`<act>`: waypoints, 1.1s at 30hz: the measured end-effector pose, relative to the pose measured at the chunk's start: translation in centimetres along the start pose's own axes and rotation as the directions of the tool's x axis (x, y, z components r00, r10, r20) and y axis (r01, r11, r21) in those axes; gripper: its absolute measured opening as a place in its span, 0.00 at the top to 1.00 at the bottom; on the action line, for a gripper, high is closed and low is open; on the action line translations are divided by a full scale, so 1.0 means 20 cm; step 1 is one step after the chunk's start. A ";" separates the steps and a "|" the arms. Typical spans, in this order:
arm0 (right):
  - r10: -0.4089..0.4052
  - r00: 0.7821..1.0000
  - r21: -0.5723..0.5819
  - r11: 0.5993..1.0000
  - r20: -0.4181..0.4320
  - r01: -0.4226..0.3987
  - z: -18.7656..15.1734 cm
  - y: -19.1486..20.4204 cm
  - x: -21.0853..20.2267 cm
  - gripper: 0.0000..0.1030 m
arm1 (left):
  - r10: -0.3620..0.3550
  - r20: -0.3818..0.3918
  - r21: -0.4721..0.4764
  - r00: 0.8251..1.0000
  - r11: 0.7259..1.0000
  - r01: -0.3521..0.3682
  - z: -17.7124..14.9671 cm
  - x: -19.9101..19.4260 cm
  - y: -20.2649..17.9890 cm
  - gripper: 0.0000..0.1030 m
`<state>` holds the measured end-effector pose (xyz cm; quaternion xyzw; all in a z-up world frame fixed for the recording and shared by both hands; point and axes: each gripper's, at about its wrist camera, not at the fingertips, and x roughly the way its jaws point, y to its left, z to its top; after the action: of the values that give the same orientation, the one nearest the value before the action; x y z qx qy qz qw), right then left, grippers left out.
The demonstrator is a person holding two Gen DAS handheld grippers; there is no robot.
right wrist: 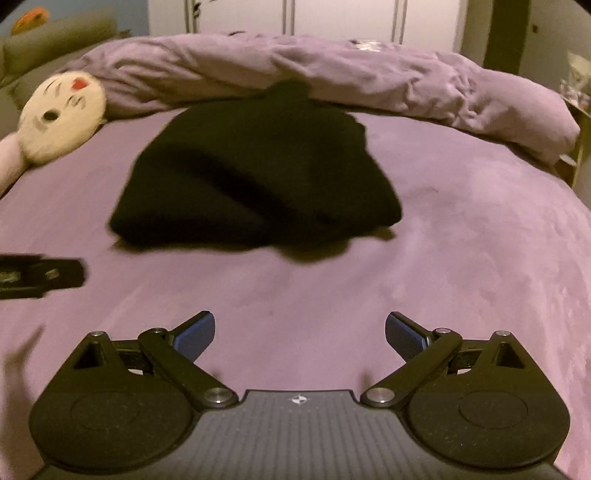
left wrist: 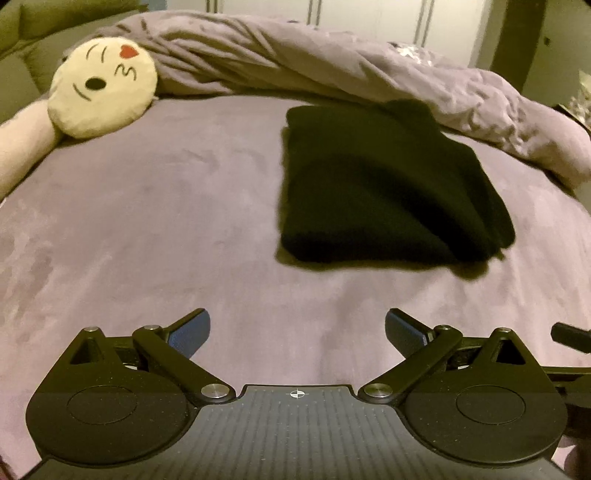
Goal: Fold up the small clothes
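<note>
A black garment (left wrist: pixel 384 188) lies folded in a thick rectangle on the purple bed sheet (left wrist: pixel 166 229), ahead and to the right in the left wrist view. In the right wrist view the garment (right wrist: pixel 255 177) lies ahead and to the left. My left gripper (left wrist: pixel 297 332) is open and empty, held above the sheet short of the garment. My right gripper (right wrist: pixel 299 332) is open and empty too, also short of the garment. The left gripper's side (right wrist: pixel 40 275) shows at the left edge of the right wrist view.
A rumpled purple duvet (left wrist: pixel 332 62) is bunched along the far side of the bed. A round cream plush face cushion (left wrist: pixel 105 86) lies at the far left. White cupboard doors (right wrist: pixel 332 18) stand behind the bed.
</note>
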<state>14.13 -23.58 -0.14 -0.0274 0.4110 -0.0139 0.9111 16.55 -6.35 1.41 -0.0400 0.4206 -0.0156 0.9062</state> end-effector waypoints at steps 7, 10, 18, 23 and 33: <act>-0.006 1.000 0.005 1.000 -0.025 0.006 -0.01 0.11 -0.16 0.04 | 0.006 0.030 0.020 1.000 1.000 -0.007 -0.06 -0.14 0.00 0.00; -0.021 0.999 -0.032 0.999 -0.036 0.019 -0.02 0.18 -0.20 0.04 | 0.004 0.031 0.009 1.000 1.000 -0.004 -0.07 -0.17 0.02 0.00; -0.039 0.999 -0.064 0.997 -0.013 0.038 -0.04 0.24 -0.26 0.04 | 0.010 0.016 -0.015 1.000 1.000 -0.009 -0.09 -0.20 0.05 0.00; -0.041 0.999 -0.039 0.998 0.000 0.041 -0.02 0.23 -0.26 0.04 | 0.008 0.003 0.013 1.000 1.000 -0.008 -0.09 -0.18 0.02 0.00; -0.037 0.999 -0.024 0.999 -0.004 0.036 -0.01 0.22 -0.25 0.04 | 0.006 -0.009 0.016 1.000 1.000 -0.006 -0.08 -0.16 0.02 0.00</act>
<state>10.70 -18.97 3.14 -0.0456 0.4125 -0.0257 0.9095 13.20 -5.94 2.85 -0.0312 0.4245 -0.0165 0.9048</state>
